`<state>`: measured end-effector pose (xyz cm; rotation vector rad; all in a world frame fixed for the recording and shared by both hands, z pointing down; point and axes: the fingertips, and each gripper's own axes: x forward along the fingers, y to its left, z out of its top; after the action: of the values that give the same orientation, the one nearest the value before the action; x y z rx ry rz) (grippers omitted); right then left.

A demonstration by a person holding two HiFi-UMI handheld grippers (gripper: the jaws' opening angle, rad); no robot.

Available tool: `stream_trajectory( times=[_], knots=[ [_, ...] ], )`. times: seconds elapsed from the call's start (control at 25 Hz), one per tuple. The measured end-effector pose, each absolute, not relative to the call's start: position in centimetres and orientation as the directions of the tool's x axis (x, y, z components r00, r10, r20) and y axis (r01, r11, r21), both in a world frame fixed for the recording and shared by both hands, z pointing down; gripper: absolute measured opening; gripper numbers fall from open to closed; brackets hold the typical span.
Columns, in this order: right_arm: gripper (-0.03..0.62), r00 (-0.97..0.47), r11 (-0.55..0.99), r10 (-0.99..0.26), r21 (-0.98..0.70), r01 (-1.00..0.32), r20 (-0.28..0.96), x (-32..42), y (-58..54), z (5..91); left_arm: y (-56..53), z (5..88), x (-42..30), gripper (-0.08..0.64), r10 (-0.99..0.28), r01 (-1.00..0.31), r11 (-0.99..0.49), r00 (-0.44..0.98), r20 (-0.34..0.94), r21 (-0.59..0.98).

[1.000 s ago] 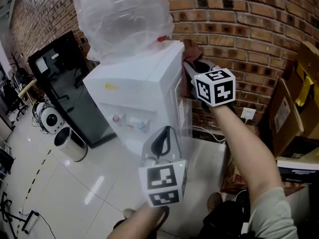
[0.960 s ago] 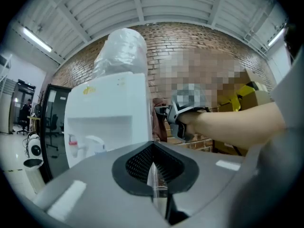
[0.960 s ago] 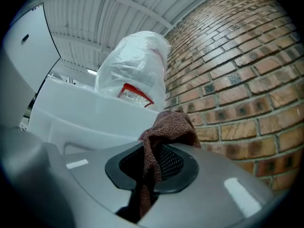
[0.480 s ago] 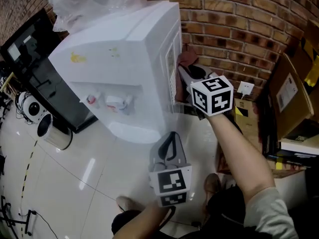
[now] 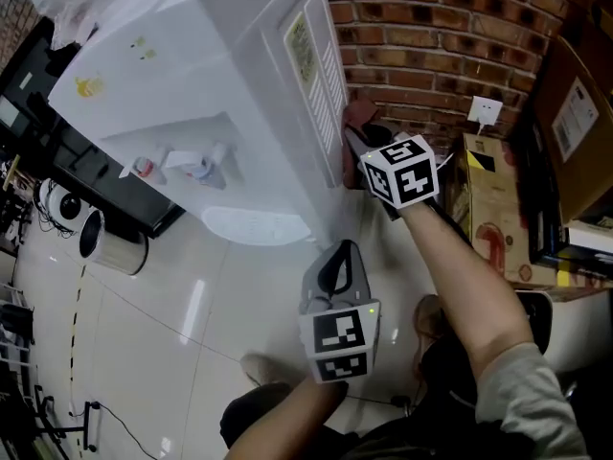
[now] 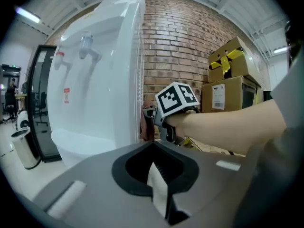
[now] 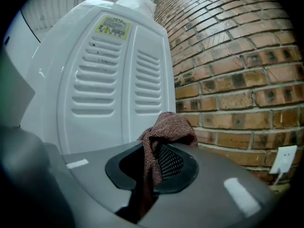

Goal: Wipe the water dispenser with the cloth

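Note:
The white water dispenser (image 5: 239, 113) fills the upper left of the head view, with its vented side panel (image 7: 109, 80) turned to my right gripper. My right gripper (image 5: 362, 140) is shut on a reddish-brown cloth (image 5: 359, 113), and the cloth (image 7: 171, 125) lies against the panel's rear edge, close to the brick wall. My left gripper (image 5: 335, 262) hangs lower, in front of the dispenser's base and apart from it, shut with nothing in it. From the left gripper view I see the dispenser's front (image 6: 95, 94) with its taps, and the right gripper's marker cube (image 6: 175, 99).
A brick wall (image 5: 431, 27) with a white socket (image 5: 487, 110) stands just behind the dispenser. Cardboard boxes (image 5: 493, 209) are stacked at the right. A black cabinet (image 5: 86, 175) and a metal bin (image 5: 113, 247) stand at the left on the tiled floor.
Both grippers have sunk. The right one has carried the cloth down the dispenser's side from near the top edge to the lower vents. The bottle on top has left the view.

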<state>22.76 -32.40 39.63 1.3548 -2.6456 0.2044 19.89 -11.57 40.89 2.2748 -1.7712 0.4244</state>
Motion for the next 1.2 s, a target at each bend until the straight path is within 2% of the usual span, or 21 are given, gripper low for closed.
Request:
stream_trajectory(
  times=[0.24, 0.56, 0.88, 1.2],
  knots=[
    [0.055, -0.572, 0.581, -0.760, -0.071, -0.811, 0.309, 22.7, -32.6, 45.3, -11.8, 45.1, 20.0, 0.000, -0.871, -0.974, -0.225, 0.209, 0.445, 0.019],
    [0.057, -0.576, 0.592, -0.684, -0.121, -0.797, 0.447, 22.5, -32.0, 53.3, -14.5, 47.1, 22.0, 0.000, -0.872, -0.975, -0.220, 0.215, 0.439, 0.040],
    [0.055, -0.712, 0.743, -0.588, -0.090, -0.663, 0.384, 22.1, -30.9, 55.3, -17.8, 50.9, 21.6, 0.000, -0.887, -0.994, -0.053, 0.089, 0.452, 0.091],
    [0.055, -0.777, 0.783, -0.535, -0.151, -0.603, 0.332, 21.8, -31.2, 56.1, -20.0, 53.1, 21.3, 0.000, -0.883, -0.995, 0.074, -0.033, 0.468, 0.070]
  ],
)
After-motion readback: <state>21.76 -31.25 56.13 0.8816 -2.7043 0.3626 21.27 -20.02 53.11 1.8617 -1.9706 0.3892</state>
